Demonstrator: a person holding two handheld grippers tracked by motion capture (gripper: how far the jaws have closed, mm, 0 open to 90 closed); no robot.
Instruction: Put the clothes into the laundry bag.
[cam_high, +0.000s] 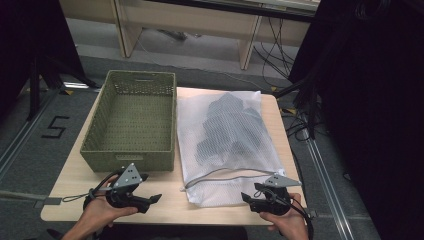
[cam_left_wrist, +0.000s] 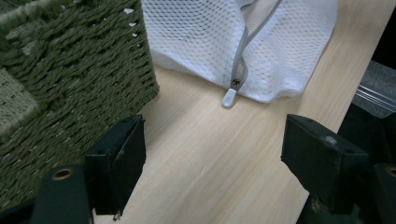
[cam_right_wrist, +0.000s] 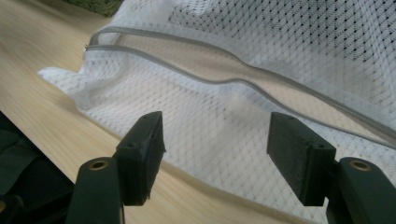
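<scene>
Left gripper jaws spread over bare table, right gripper spread at mesh bag

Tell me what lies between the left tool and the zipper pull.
Bare tabletop, seen in the left gripper view, separates the left tool from the zipper pull.

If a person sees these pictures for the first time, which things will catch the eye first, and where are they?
First comes the white mesh laundry bag, lying on the right half of the wooden table with dark clothes inside and its grey zipper partly open at the near edge. Beside it, on the left, stands an empty green woven basket. Near the front edge, the left gripper and the right gripper are both open.
</scene>
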